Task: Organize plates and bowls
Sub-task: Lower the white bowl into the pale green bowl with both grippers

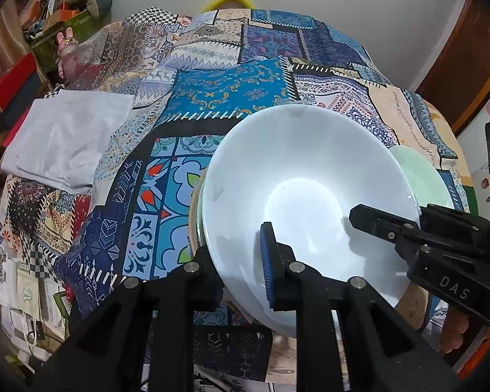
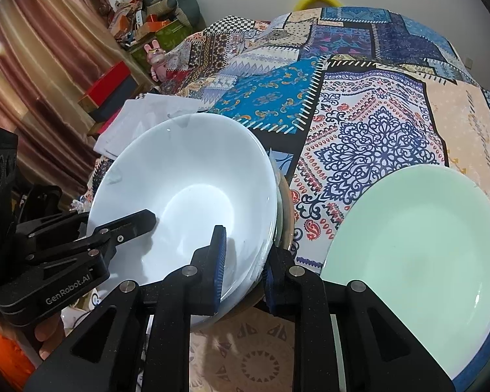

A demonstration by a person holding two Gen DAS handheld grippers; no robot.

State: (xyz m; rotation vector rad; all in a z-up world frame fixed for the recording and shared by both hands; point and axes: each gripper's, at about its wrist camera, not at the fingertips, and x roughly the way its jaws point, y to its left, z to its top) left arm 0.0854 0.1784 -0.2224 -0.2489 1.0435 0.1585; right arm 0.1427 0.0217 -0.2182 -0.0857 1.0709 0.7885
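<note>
A: Left wrist view. Left gripper [image 1: 245,261] pinching the near rim of the white bowl [image 1: 307,176]: blue-padded right finger [image 1: 267,261] inside the bowl, left finger outside the wall, rim between them.

B: Noted. Bowl tilted, mouth turned toward the camera, nested over further dishes; pale green and beige edges visible at its left side, just ahead of the left finger. Exact count of stacked pieces not discernible.

A: Right gripper [image 1: 388,225] entering from the right, one black finger inside the bowl and the other outside, over the far-right rim. Green plate [image 1: 418,176] partly hidden behind the bowl, beyond that gripper.

B: Patchwork cloth [image 1: 212,98] beneath everything; folded white fabric [image 1: 65,137] well to the front-left of the left gripper.

A: Right wrist view. Right gripper [image 2: 245,264] clamped on the bowl's near-right rim: left pad [image 2: 219,261] against the inner wall, right finger outside, touching the stacked edges under the bowl [image 2: 186,189].

B: Left gripper [image 2: 114,228] at the left, its upper finger resting inside the bowl, closed over the opposite rim. Bowl thus held from both sides.

A: Green plate [image 2: 418,248] to the right of the right gripper, just beside it, lying on the patchwork cloth [image 2: 359,130], apart from the bowl stack.

B: Folded white fabric [image 2: 153,111] beyond the bowl's far rim; curtain [image 2: 42,75] further left.
</note>
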